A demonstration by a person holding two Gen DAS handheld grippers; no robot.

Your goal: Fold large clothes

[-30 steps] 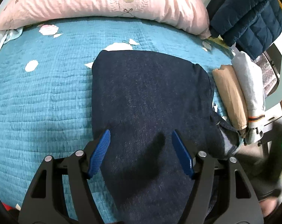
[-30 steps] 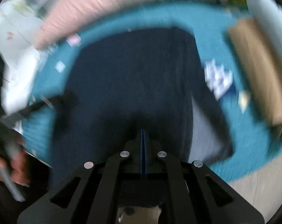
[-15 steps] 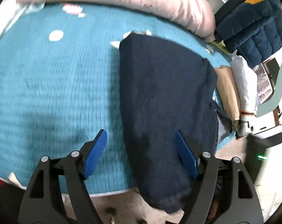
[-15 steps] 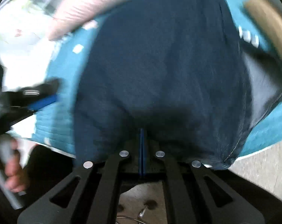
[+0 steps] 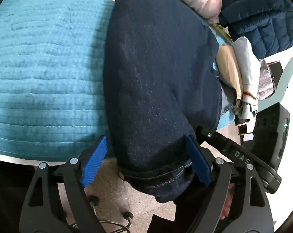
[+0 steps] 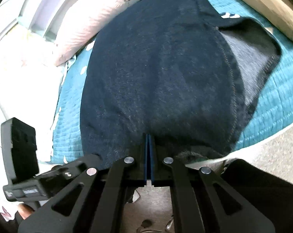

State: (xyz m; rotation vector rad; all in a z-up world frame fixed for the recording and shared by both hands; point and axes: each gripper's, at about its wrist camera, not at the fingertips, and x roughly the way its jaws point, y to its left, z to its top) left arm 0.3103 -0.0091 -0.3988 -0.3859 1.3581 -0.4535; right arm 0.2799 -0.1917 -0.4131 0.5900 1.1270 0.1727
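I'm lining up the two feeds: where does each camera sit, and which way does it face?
Left wrist: sits behind the open left gripper, facing across the teal quilted bedspread; the hem of the dark navy denim garment lies between its blue pads.
Right wrist: sits behind the right gripper, shut on the garment's near edge.
Shared: garment, bedspread, pink pillow, each other's gripper.

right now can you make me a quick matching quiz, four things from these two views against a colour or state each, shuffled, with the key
Things:
1. left gripper
2. right gripper
3. bedspread
4. pillow

Colour or state:
A. pale pink
B. open, jaws either side of the jeans' hem end
C. teal, quilted
D. shut on the jeans

Pairs: 1-B, 2-D, 3-C, 4-A
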